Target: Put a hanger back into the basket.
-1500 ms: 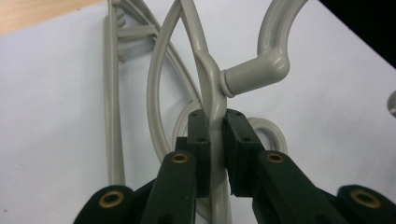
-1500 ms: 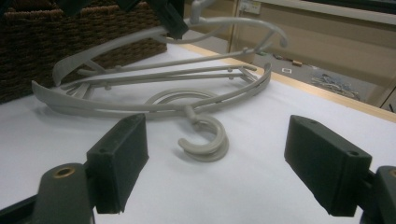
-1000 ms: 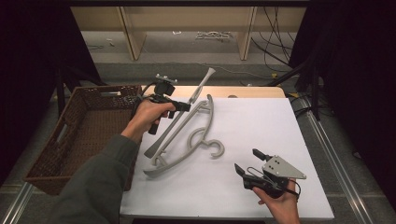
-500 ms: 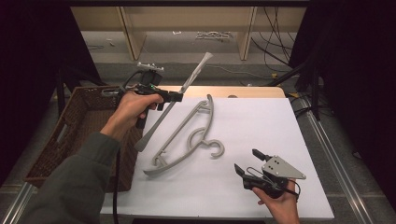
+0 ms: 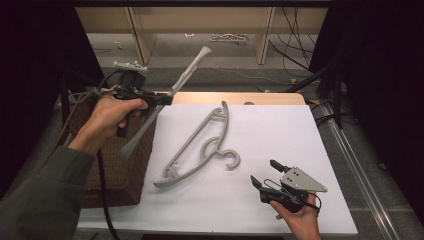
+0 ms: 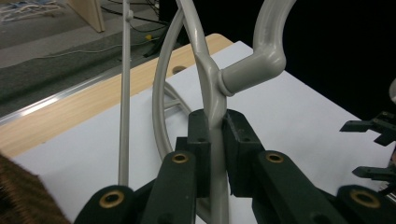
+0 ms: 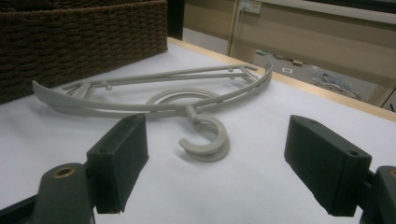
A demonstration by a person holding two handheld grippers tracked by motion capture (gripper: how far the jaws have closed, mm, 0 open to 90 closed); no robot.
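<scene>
Hanger is up in the air at the counter's left edge, tilted, over the basket rim, pinched by my left gripper. 2nd hanger lies flat mid-counter, hook toward me. My right gripper sits low at the near right w/ jaws spread, near that hook but apart.

Left gripper view: jaws of left gripper pressed on the hanger's thin bar just below the hook neck; its arms rise past the top of frame. Counter below.

Right gripper view: right gripper jaws wide apart, nothing between. Flat hanger just ahead, hook nearest; basket behind it at left.
</scene>
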